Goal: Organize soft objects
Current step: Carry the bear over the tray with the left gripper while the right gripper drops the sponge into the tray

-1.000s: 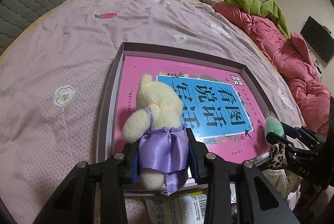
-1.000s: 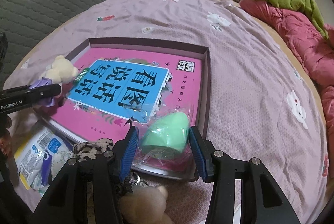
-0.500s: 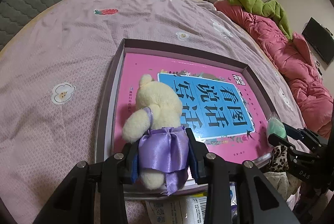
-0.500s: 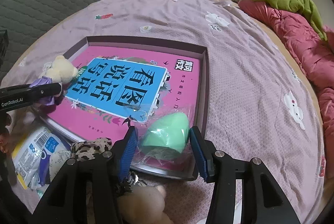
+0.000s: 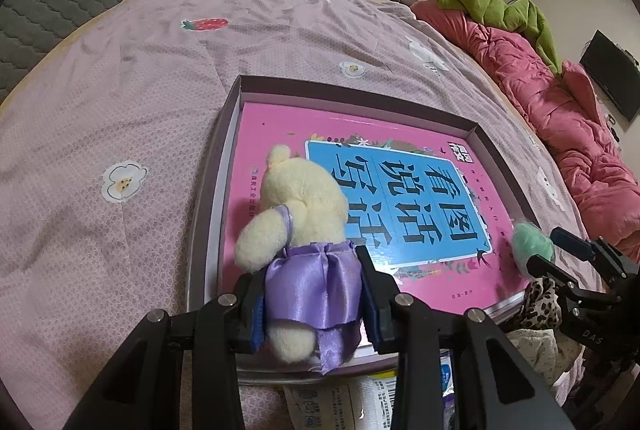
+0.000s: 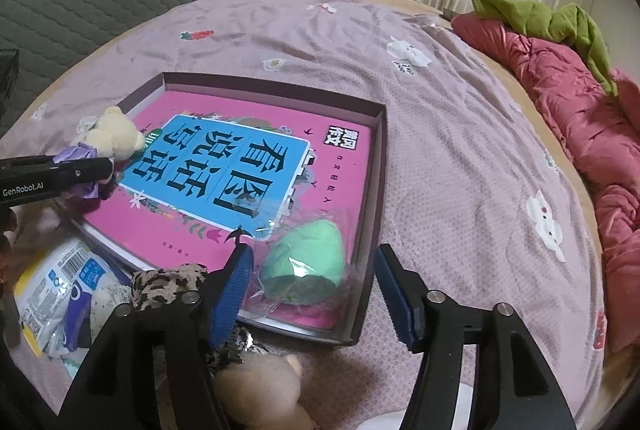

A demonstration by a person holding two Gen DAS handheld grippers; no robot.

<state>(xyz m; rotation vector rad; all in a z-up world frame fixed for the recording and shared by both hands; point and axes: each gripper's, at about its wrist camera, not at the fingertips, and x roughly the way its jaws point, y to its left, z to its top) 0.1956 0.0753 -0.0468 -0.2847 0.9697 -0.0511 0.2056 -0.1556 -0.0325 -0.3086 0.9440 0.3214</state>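
Observation:
My left gripper [image 5: 310,304] is shut on a cream plush bear in a purple satin skirt [image 5: 304,213], holding it over the near left corner of a shallow box [image 5: 236,97] with a pink and blue book [image 5: 400,189] inside. The bear also shows in the right wrist view [image 6: 114,135]. My right gripper [image 6: 316,284] is open, its fingers apart on either side of a green soft egg in clear wrap [image 6: 308,262] that lies in the box's near right corner [image 6: 378,165].
The box lies on a pink quilted bedspread [image 5: 120,89]. Near its front edge lie a leopard-print soft item [image 6: 168,284], a tan plush [image 6: 260,390] and a white and blue packet [image 6: 60,282]. A red duvet [image 6: 580,109] lies along the right side.
My right gripper has opened wider and let go of the green egg, which now rests in the box. My left gripper still holds the bear in much the same place.

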